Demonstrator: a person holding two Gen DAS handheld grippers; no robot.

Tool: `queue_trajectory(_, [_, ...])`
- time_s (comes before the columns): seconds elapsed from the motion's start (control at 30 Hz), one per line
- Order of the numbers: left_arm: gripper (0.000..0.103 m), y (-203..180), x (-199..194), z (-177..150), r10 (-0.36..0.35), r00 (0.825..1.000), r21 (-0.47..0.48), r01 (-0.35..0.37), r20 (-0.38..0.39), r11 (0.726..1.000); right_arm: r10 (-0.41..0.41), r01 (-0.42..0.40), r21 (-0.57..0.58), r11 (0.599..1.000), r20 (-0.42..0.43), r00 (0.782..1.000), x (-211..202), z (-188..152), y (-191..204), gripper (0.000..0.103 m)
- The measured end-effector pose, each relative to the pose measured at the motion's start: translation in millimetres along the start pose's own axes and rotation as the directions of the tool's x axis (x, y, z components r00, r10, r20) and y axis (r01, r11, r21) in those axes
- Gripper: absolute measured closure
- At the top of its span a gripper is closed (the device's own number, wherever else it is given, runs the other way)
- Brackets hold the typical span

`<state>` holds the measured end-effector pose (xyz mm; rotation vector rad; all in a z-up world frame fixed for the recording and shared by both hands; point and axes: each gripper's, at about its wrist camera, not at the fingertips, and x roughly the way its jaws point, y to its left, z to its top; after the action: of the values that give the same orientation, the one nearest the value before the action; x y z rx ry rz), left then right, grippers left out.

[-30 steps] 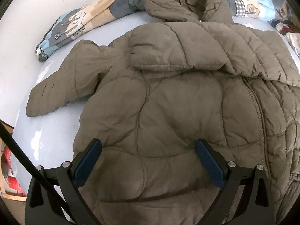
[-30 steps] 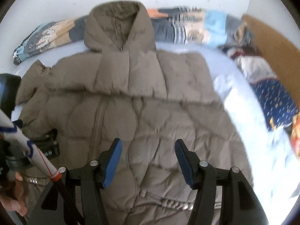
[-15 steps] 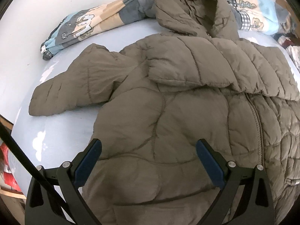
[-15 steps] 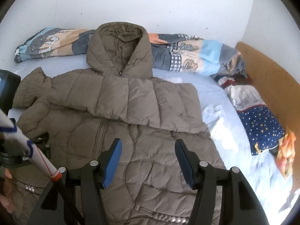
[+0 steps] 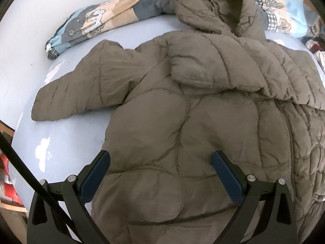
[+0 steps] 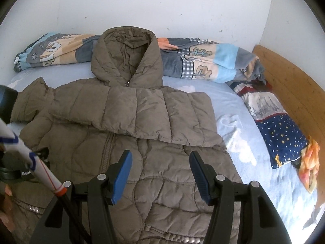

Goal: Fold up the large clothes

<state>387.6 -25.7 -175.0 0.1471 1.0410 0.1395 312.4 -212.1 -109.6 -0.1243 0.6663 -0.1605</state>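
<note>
A: Looking through the left wrist view first: where does the jacket [image 5: 203, 126] lie from the left tool [image 5: 160, 160]?

B: Directly under and ahead of it, spread front-up on the bed [image 5: 67, 140]. The left tool's jaws stand wide apart, nothing pinched between them. 1 sleeve [image 5: 85, 89] sticks out to the picture's left, its long axis running sideways away from the body, cuff farthest out. That sleeve sits left of the tool, well clear of the jaws.

A: And the right wrist view?

B: The right tool [image 6: 160, 164] also gapes, empty, hovering over the jacket's lower front. The other sleeve [image 6: 138, 113] already lies folded across the chest, below the hood [image 6: 126, 61]. The loose sleeve shows only at the far left edge.

A: So which hand is nearer?

B: I judge the left 1; it would reach leftward for the cuff and carry it inward across the zipper [image 5: 284, 122].
</note>
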Motion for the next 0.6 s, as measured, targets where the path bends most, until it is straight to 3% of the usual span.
queue_trajectory(0.17, [0.003,25.1,-3.1,10.5,-0.001,1.000,-0.057,0.002,0.018,0.998,0.000,0.000,-0.009,1.000,-0.002,1.000,1.8,1.9,3.5,0.040])
queue_trajectory(0.37, [0.003,91.5,-3.1,26.6,0.032,0.999,-0.202,-0.025,0.031,0.979,-0.001,0.001,-0.006,1.000,-0.015,1.000,5.8,1.9,4.0,0.040])
queue_trajectory(0.6, [0.003,184.9,16.5,27.6,0.103,0.995,-0.379,-0.101,-0.015,0.920,-0.003,0.003,-0.004,1.000,-0.018,1.000,7.2,2.2,4.6,0.040])
